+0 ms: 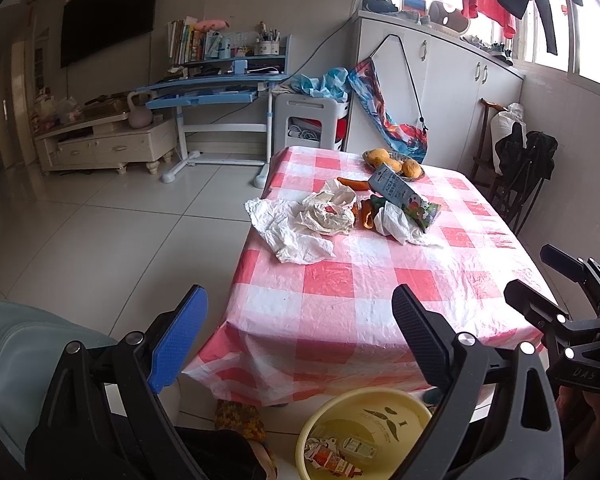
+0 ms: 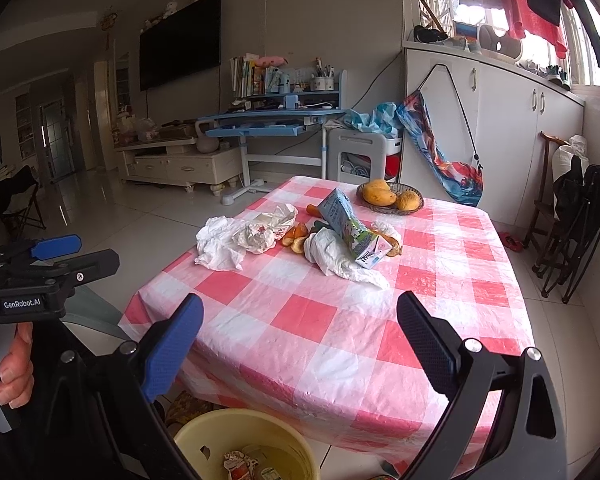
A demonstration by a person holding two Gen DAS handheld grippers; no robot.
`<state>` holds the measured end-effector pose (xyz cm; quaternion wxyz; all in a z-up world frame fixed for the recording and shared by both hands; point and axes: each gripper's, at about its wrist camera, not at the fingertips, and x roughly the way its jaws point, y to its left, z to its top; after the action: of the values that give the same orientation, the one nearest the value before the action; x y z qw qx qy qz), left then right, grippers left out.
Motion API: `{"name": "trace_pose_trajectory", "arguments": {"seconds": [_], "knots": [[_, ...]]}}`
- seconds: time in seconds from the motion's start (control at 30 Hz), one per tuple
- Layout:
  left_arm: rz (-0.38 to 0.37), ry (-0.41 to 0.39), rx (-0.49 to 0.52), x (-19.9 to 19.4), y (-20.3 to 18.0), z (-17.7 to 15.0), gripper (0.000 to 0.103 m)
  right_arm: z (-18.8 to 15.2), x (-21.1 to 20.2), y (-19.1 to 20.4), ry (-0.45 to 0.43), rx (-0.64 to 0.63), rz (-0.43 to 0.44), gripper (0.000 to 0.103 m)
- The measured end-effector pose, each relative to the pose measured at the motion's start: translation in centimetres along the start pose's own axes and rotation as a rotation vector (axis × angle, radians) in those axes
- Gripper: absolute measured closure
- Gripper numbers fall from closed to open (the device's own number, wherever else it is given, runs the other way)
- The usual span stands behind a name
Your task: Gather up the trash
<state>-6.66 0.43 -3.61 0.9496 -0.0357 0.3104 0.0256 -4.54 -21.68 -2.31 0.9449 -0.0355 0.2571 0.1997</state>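
- We see the trash heaped mid-table on the red-and-white checked tablecloth (image 2: 300, 320), running left to right: a crumpled white paper (image 2: 220, 246), a wadded plastic bag (image 2: 266, 228) touching it, orange peels (image 2: 296, 240), another crumpled white sheet (image 2: 336, 258), and a milk carton (image 2: 350, 226) lying tilted across that sheet.
- Behind the carton an orange piece (image 2: 312, 210) pokes out — we cannot tell what it is, as it is mostly hidden.
- Past the pile sits a basket of mangoes (image 2: 390, 198), apart from the litter.
- Below the near table edge a yellow bucket (image 1: 364, 412) holds scrap cartons, its rim cut off by the frame.
- Our left gripper (image 1: 300, 332) and right gripper (image 2: 300, 336) hover short of the table — both with jaws spread wide, gripping nothing.
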Motion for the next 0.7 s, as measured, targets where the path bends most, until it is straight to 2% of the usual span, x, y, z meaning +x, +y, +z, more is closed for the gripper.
{"name": "trace_pose_trajectory", "arguments": {"seconds": [0.27, 0.43, 0.6, 0.7], "knots": [[-0.007, 0.009, -0.006, 0.2, 0.1, -0.1, 0.013, 0.3, 0.1, -0.4, 0.000, 0.046, 0.039, 0.010], [-0.023, 0.044, -0.070, 1.1, 1.2, 0.2, 0.013, 1.0, 0.7, -1.4, 0.016, 0.108, 0.070, 0.010], [-0.019, 0.074, -0.130, 2.4, 2.4, 1.4, 0.013, 2.3, 2.1, -1.5, 0.046, 0.080, 0.096, 0.010], [0.003, 0.099, -0.106, 3.8, 2.4, 2.4, 0.013, 3.4, 3.6, -1.7, 0.072, 0.046, 0.101, 0.010]]}}
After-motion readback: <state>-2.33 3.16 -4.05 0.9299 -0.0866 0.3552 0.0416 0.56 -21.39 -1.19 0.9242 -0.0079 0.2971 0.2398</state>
